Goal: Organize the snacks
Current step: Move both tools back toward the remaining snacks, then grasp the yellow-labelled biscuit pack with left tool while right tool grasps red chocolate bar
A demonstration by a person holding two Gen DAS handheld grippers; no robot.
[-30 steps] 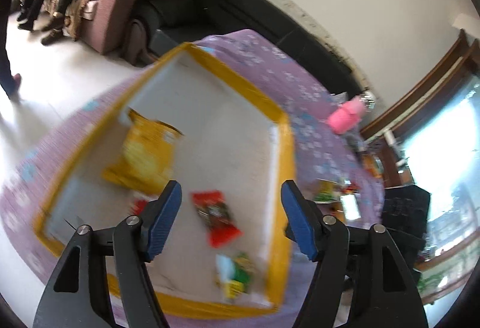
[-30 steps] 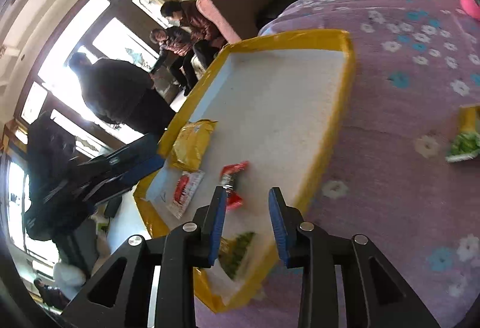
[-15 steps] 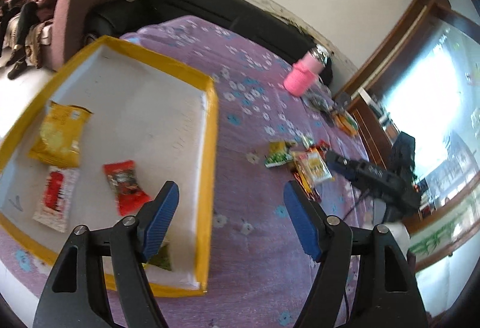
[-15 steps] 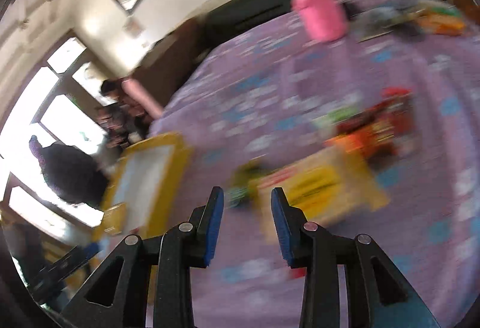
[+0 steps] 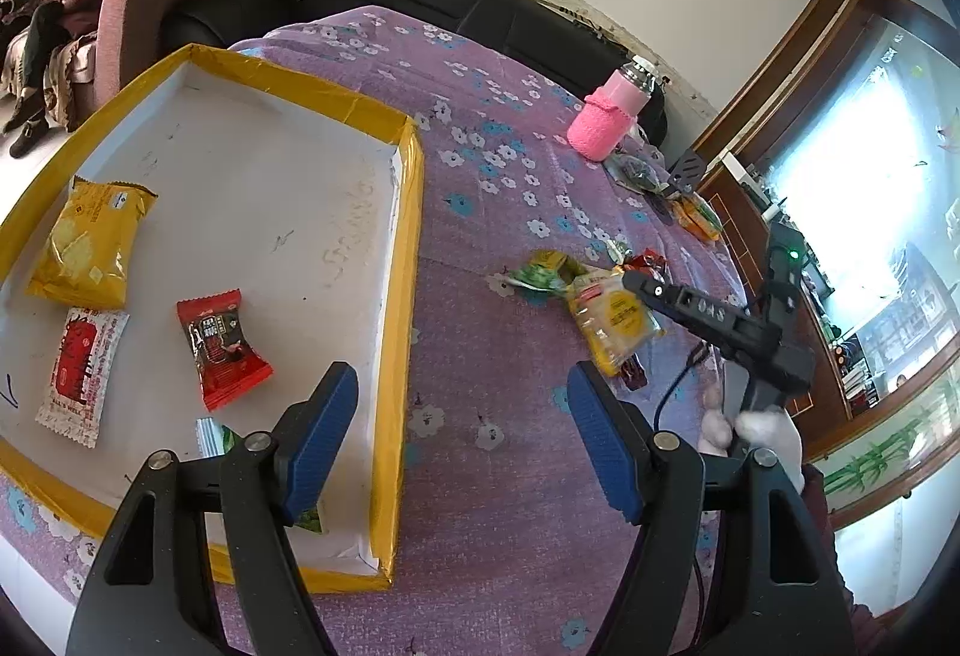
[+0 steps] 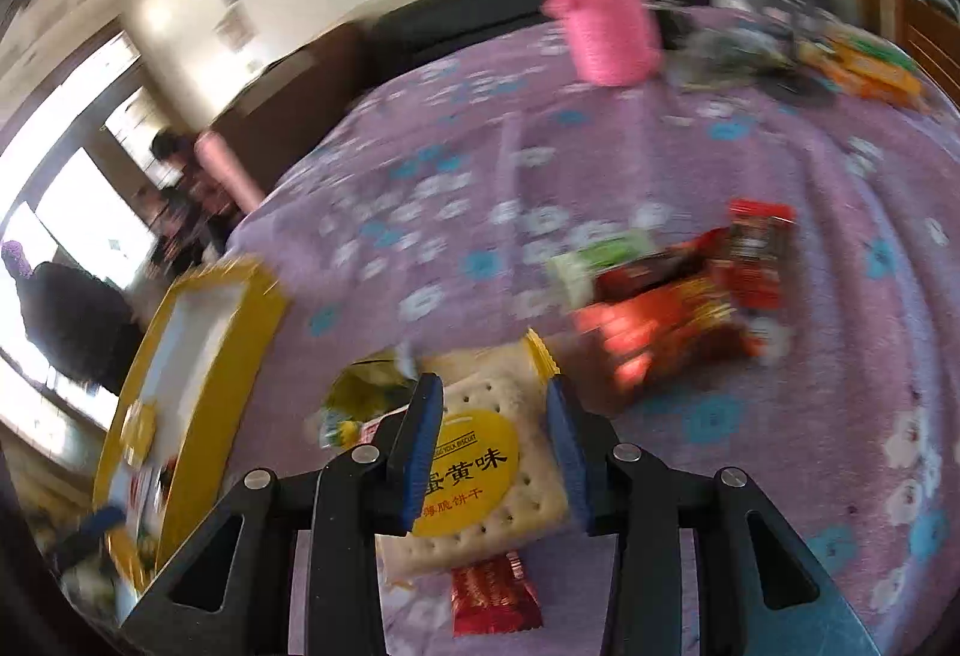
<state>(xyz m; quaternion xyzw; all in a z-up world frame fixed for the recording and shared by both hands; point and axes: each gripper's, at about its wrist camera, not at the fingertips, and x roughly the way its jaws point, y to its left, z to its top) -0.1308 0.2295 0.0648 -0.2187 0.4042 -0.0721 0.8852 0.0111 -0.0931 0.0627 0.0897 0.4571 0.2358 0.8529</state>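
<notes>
A white tray with a yellow rim [image 5: 408,236] lies on the purple flowered cloth and holds a yellow packet [image 5: 90,242], a white-and-red packet [image 5: 81,368], a red packet [image 5: 219,347] and a green one half hidden by a finger. My left gripper [image 5: 462,416] hangs open over the tray's right rim with nothing in it. To the right lies a loose pile of snacks. My right gripper [image 6: 495,416] hovers just over a biscuit packet [image 6: 480,452] there, its jaws opening. The packet lies between the pads, which do not press on it. In the left wrist view the right gripper [image 5: 642,287] reaches over that biscuit packet [image 5: 615,320].
Around the biscuit packet lie red packets [image 6: 672,320], a green one [image 6: 600,254], a green-yellow one [image 6: 360,392] and a small red one [image 6: 492,590]. A pink bottle [image 5: 606,125] and more wrappers stand farther back. A sofa, an armchair and seated people are beyond the table.
The right gripper has swung from over the tray to the snack pile and its jaws have widened. The left gripper has shifted from the tray's middle to its right rim.
</notes>
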